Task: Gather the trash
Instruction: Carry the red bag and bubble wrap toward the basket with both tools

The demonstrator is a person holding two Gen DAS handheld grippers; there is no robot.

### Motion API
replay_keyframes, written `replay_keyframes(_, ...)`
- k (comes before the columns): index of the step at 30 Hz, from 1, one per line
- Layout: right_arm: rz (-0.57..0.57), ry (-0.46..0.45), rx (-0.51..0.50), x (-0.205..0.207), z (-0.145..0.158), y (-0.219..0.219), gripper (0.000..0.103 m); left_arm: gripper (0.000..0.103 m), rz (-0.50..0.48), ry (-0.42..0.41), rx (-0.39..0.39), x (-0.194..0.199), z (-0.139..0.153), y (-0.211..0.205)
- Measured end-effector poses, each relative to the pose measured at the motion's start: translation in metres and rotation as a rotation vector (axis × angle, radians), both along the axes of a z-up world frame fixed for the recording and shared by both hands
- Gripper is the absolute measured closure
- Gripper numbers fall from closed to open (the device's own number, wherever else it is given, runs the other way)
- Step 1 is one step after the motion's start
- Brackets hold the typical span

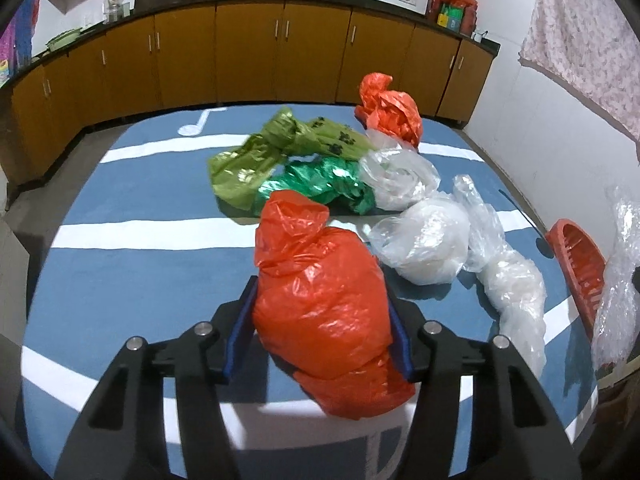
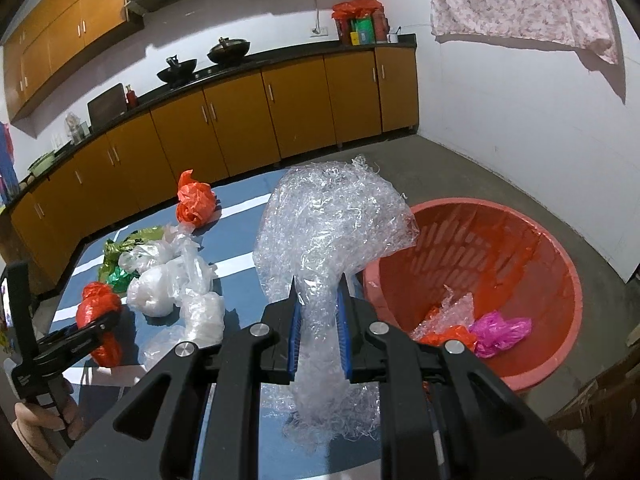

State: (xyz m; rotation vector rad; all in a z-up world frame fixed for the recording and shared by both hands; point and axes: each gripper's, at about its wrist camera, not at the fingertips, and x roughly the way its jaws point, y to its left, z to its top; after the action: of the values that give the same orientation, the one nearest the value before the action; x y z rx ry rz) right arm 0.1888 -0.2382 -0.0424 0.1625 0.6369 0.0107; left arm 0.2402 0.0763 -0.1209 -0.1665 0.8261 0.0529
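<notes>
- Right gripper (image 2: 318, 312) clamped on a wad of clear crinkled plastic (image 2: 328, 224), held up beside the red basket (image 2: 560, 264), not yet over it.
- Left gripper (image 1: 322, 320) closed around an orange bag (image 1: 320, 280) on the blue table (image 1: 140, 272).
- Basket already holds a few scraps.
- Step in hand, I judge: carrying to the bin. Next: swing right over the rim, release.
- Green, clear and orange bags remain on the table.

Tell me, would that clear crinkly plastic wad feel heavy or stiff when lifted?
Probably light: the clear plastic wad billows well above the right hand-held gripper without sagging much. Likely floppy and squashy, since it pinches narrow between the blue pads. Its glossy film may be slippery.
</notes>
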Motion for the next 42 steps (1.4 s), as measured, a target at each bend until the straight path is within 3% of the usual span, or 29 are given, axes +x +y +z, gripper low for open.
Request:
replay_keyframes(10, -0.026, -0.02, 0.004, -0.013, 0.006, -0.008, 0.087, 0.048, 0.003, -0.097, -0.007, -0.032, 0.041, 0.01)
replay_keyframes(22, -0.098, -0.042, 0.002, -0.031, 0.011, -0.041, 0.087, 0.048, -0.157, -0.203, -0.005, -0.049, 0.09, -0.056)
replay_keyframes(32, -0.178, -0.032, 0.015, -0.042, 0.004, -0.075, 0.087, 0.048, -0.303, -0.236, -0.033, -0.055, 0.102, -0.113)
replay_keyframes(42, -0.229, -0.029, 0.025, -0.045, -0.001, -0.099, 0.087, 0.048, -0.386, -0.239, -0.045, -0.052, 0.101, -0.151)
